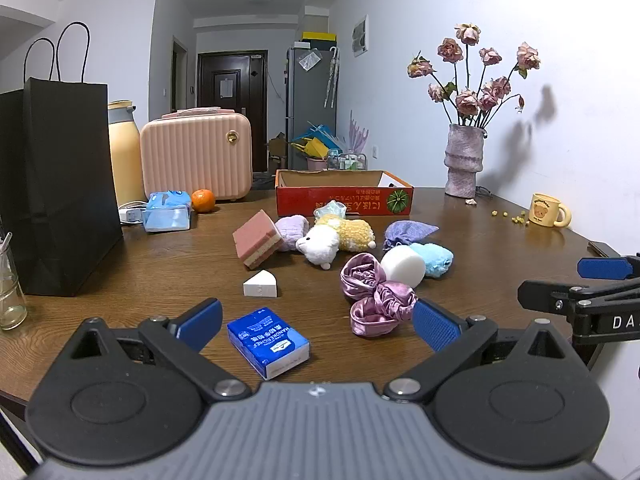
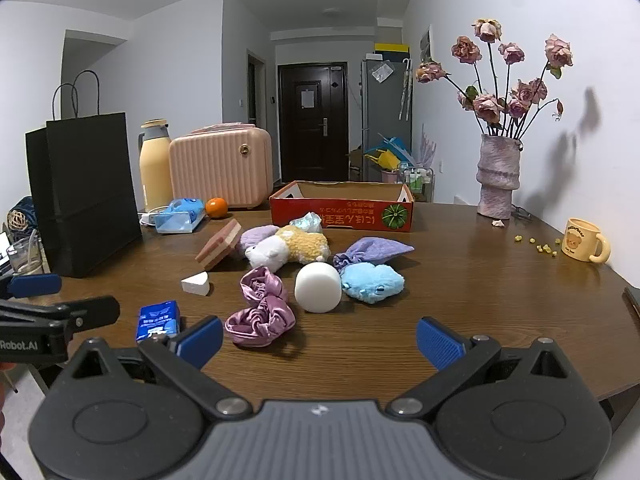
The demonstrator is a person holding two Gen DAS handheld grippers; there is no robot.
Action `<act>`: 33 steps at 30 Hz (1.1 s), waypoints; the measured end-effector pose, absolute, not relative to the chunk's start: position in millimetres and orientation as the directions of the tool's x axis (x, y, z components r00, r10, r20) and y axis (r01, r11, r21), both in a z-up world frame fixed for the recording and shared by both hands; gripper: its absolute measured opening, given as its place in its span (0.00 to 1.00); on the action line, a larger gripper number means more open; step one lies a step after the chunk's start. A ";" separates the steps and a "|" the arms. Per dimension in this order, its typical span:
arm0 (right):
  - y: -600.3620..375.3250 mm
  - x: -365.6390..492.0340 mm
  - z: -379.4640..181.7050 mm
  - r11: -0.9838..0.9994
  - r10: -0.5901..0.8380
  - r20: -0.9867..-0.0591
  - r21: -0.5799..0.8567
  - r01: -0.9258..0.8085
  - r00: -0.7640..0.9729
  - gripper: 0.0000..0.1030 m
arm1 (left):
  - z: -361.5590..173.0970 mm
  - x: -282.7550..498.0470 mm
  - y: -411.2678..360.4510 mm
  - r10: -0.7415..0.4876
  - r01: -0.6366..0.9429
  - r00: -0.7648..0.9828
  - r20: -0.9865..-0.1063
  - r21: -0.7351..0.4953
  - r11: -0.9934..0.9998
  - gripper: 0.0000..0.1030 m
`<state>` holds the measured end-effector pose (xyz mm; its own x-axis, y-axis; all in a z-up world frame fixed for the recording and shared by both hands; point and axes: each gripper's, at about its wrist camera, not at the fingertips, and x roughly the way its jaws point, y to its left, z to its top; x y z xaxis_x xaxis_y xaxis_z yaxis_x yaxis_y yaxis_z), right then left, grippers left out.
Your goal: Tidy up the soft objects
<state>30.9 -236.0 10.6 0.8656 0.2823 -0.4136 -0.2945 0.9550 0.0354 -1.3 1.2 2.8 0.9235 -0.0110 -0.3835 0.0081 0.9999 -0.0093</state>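
Hovering both grippers over the near edge of the wooden table (image 2: 460,256), I hold the left gripper (image 1: 316,322) and right gripper (image 2: 318,338) with jaws wide apart and nothing between them. Soft things lie heaped mid-table before the red cardboard box (image 2: 340,210): a plush sheep (image 1: 336,236), a white foam cylinder (image 2: 318,286), pink satin scrunchies (image 2: 262,306) nearest. These look light, squashy and slippery; I judge pinching a scrunchie's bunched folds the surest hold.
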 end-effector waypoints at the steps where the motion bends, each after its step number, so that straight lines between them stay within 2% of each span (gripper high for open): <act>1: -236.1 30.9 10.6 0.955 0.282 -0.413 0.035 -0.295 0.866 1.00 | 2.8 -1.5 1.1 -0.011 0.008 0.924 -0.383 -0.009 1.000 1.00; 33: -238.1 29.3 13.9 0.959 0.266 -0.410 0.025 -0.281 0.872 1.00 | -0.6 0.9 -1.1 0.016 -0.014 0.924 -0.382 0.007 1.000 1.00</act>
<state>29.3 -238.1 13.9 0.8722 0.2663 -0.4102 -0.2813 0.9593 0.0246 0.9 -1.1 -0.6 0.9241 0.0158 -0.3819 -0.0143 0.9999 0.0066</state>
